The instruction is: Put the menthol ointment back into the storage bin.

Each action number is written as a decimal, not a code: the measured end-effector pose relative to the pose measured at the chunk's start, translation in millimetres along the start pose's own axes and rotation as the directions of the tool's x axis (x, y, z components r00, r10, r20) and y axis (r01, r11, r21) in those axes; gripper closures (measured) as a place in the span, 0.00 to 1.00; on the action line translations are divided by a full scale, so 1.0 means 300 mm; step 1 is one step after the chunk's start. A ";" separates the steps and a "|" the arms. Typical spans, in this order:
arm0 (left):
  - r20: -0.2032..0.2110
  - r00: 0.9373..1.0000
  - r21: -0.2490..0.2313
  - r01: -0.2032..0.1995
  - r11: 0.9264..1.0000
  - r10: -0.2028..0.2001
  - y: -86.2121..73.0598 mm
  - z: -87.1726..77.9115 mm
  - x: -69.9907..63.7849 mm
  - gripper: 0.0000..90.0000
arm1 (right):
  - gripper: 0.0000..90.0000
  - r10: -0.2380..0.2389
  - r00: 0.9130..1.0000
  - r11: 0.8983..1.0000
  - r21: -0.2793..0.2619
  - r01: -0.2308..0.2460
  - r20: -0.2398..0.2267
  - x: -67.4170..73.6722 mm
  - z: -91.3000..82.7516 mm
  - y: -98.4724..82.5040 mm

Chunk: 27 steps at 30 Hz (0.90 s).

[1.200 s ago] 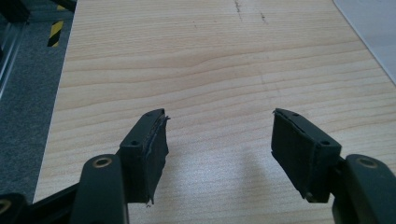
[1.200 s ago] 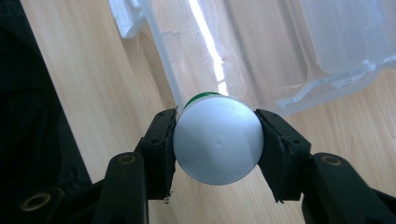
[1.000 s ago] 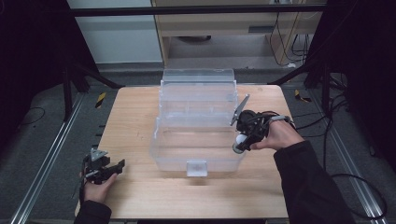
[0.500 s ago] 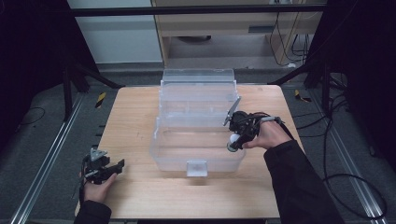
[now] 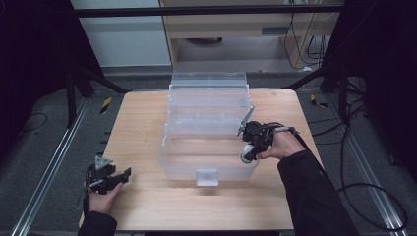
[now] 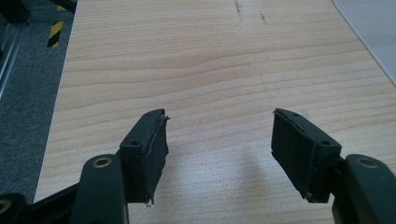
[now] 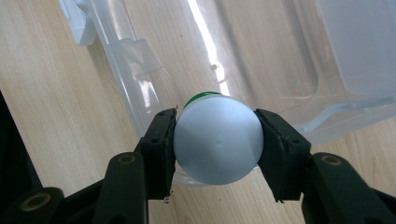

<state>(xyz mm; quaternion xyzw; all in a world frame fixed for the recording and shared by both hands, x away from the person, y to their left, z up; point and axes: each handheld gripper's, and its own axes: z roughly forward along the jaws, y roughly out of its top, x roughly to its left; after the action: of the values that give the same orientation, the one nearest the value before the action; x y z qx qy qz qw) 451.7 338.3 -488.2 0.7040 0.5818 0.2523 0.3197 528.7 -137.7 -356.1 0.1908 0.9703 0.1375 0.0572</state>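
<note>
Nearest the viewer, at the near left corner of the pale wooden table (image 5: 142, 128), the left gripper (image 5: 115, 178) lies idle in the person's left hand (image 5: 102, 200), its black jaws spread wide with only bare wood between the pads (image 6: 154, 149). Toward the near right, the right gripper (image 5: 247, 151), borne by the person's right hand (image 5: 281, 146), is clenched on a round white container with a green band under its cap (image 7: 217, 139); in the right gripper view, both pads press on its sides. In the high view, this container (image 5: 247, 152) hangs at the right wall of the clear rectangular plastic storage box (image 5: 189, 169), just above its rim. Farther back, the clear hinged lid (image 5: 209, 91) of the box stands raised behind the open compartment, and beyond the table's far edge lies grey floor (image 5: 147, 78). The step in hand appears to be placing the container into the box. The next move likely calls for carrying it leftward clear of the wall, lowering it to the box floor, then parting the jaws.
</note>
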 end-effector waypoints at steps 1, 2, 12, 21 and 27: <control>0.001 1.000 0.000 0.001 1.000 -0.001 0.000 0.000 0.000 0.40 | 0.56 -0.001 1.000 1.000 0.004 0.001 -0.002 0.001 0.007 -0.001; 0.001 1.000 0.000 0.001 1.000 -0.001 0.000 0.000 0.000 0.40 | 0.56 0.002 1.000 1.000 0.005 -0.002 -0.004 0.001 0.011 -0.001; 0.001 1.000 0.001 0.004 1.000 -0.004 -0.001 0.001 0.002 0.40 | 0.56 -0.009 1.000 1.000 0.019 0.010 -0.018 -0.005 0.063 -0.009; 0.000 1.000 0.001 0.002 1.000 -0.002 0.000 0.001 0.001 0.40 | 0.56 -0.009 1.000 0.999 0.041 0.010 -0.024 -0.007 0.093 -0.021; 0.000 1.000 0.001 0.001 1.000 -0.001 -0.001 0.001 0.002 0.40 | 0.56 -0.013 0.999 0.999 0.047 0.014 -0.031 -0.007 0.105 -0.024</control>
<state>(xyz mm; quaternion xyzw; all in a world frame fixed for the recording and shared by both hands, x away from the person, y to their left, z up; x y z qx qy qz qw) 452.0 338.7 -488.6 0.7039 0.5825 0.2516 0.3194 533.2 -137.1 -388.0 0.1835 0.9753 0.1168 0.0387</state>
